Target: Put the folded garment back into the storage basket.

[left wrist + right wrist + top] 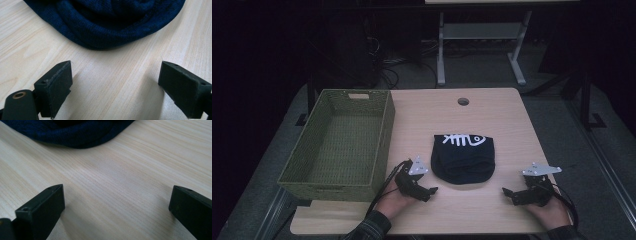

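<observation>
A folded dark navy garment (463,157) with a white fish-bone print lies in the middle of the wooden table (507,115). My left gripper (428,192) rests on the table just left of and below it, jaws wide open with nothing between them. In the left gripper view the garment's rounded knit edge (105,22) lies a short way ahead of the open gripper (116,85). My right gripper (510,195) rests near the table's front right, pointing left, open and empty. The garment's edge (72,132) sits at the top left of the right gripper view, well ahead of the open gripper (117,207).
A green woven basket (384,130), with nothing inside, stands along the table's left side, overhanging its left edge. A round cable hole (463,101) is at the table's far middle. Beyond the table stand a white desk frame (477,35) and cables on the floor.
</observation>
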### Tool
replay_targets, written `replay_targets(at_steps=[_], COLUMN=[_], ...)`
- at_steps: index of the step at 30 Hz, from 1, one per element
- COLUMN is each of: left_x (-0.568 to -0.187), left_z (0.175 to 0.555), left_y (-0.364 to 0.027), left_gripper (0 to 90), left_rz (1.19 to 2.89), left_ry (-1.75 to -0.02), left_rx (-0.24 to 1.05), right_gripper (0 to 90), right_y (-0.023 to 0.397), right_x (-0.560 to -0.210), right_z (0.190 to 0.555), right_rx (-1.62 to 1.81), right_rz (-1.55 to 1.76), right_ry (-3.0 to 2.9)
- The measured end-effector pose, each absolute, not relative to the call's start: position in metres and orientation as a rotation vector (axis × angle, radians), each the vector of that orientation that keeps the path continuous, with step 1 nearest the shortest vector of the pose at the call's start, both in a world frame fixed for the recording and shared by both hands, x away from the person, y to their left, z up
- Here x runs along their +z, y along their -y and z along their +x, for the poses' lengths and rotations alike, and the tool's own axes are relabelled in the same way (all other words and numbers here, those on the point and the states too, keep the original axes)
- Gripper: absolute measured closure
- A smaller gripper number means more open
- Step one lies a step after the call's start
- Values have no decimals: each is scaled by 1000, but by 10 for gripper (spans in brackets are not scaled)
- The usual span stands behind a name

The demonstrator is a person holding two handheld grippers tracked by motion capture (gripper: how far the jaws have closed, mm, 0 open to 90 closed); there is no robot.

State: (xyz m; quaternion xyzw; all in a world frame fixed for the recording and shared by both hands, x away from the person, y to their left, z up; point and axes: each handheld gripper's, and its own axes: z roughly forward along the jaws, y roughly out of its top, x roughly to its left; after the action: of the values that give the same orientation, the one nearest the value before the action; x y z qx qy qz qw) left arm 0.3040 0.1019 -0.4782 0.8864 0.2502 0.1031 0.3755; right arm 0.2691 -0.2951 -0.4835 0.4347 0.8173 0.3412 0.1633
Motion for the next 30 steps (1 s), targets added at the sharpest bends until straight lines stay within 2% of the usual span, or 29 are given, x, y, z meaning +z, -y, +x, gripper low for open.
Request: replay_targets(at_steps=[18, 26, 27, 29, 30], left_x=[-475, -457, -456, -454, -453], left_z=[308, 308, 308, 310, 311], left_y=[-100, -100, -100, -99, -99], left_gripper=[121, 123, 126, 126, 126], left_rz=[2299, 2273, 2261, 2268, 2271], left_ry=[-641, -658, -669, -676, -675], left_rx=[283, 286, 274, 261, 262], right_gripper=[0, 0, 22, 176, 181], right_y=[295, 295, 295, 297, 298], right_x=[-483, -483, -483, -478, -475], right_z=[269, 268, 268, 269, 269], right_rx=[973, 969, 965, 960, 967], right_rz=[1241, 1249, 1251, 1248, 1245], right_ry=[-2331, -2326, -2326, -2336, -2341])
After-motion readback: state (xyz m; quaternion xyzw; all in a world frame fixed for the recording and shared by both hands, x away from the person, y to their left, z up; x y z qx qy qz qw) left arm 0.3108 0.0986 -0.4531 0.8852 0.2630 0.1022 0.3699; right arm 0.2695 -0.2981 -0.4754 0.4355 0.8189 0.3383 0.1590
